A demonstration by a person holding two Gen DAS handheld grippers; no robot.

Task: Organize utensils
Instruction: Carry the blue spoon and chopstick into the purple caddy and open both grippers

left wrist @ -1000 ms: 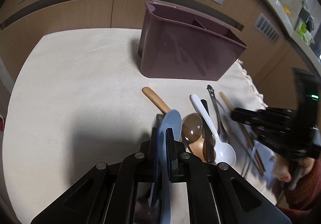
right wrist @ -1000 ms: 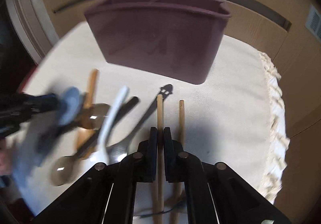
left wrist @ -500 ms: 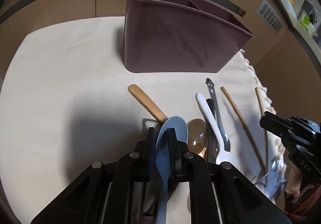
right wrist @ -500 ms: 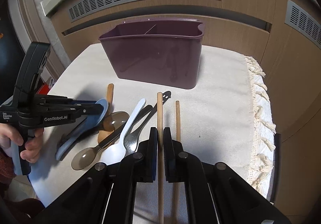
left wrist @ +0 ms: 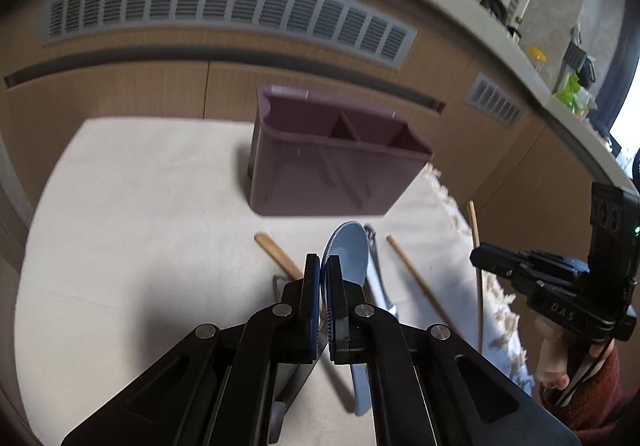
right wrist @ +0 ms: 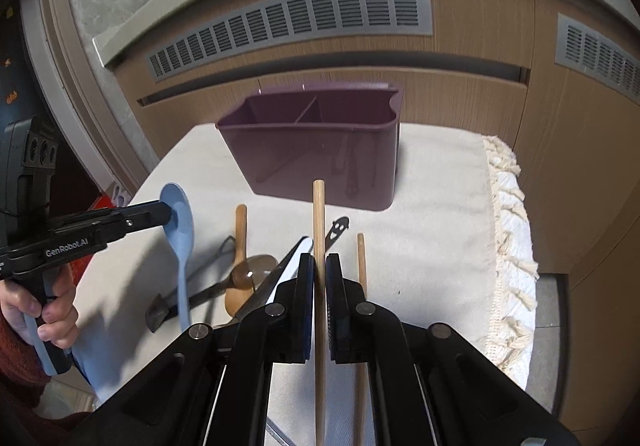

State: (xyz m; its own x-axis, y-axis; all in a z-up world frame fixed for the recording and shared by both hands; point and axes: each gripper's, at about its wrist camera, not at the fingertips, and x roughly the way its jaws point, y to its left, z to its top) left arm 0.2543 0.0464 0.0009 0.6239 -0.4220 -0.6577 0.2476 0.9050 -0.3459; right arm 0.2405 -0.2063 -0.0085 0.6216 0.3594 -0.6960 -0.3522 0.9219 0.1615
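Note:
A dark purple utensil caddy [left wrist: 332,174] [right wrist: 320,154] with a divider stands on the cream cloth. My left gripper [left wrist: 323,260] [right wrist: 164,215] is shut on the bowl end of a light blue spoon [left wrist: 348,254] [right wrist: 181,230]. The spoon hangs clear of the table with its handle pointing down. My right gripper [right wrist: 319,258] [left wrist: 478,260] is shut on a wooden chopstick [right wrist: 319,214] [left wrist: 473,224], also raised, its tip pointing toward the caddy. Both grippers are in front of the caddy, the left one to its left.
On the cloth [right wrist: 432,230] lie a second chopstick [right wrist: 361,258] [left wrist: 416,282], a wooden spoon [right wrist: 240,230], a clear brown spoon [right wrist: 256,270], a white spoon [right wrist: 300,250] and dark metal utensils [right wrist: 338,228]. The fringed cloth edge [right wrist: 508,206] runs along the right. Wooden cabinets stand behind.
Both grippers have risen and tilted up. The blue spoon has come up off the utensil pile, and the chopstick has left the cloth. The caddy's open top now shows.

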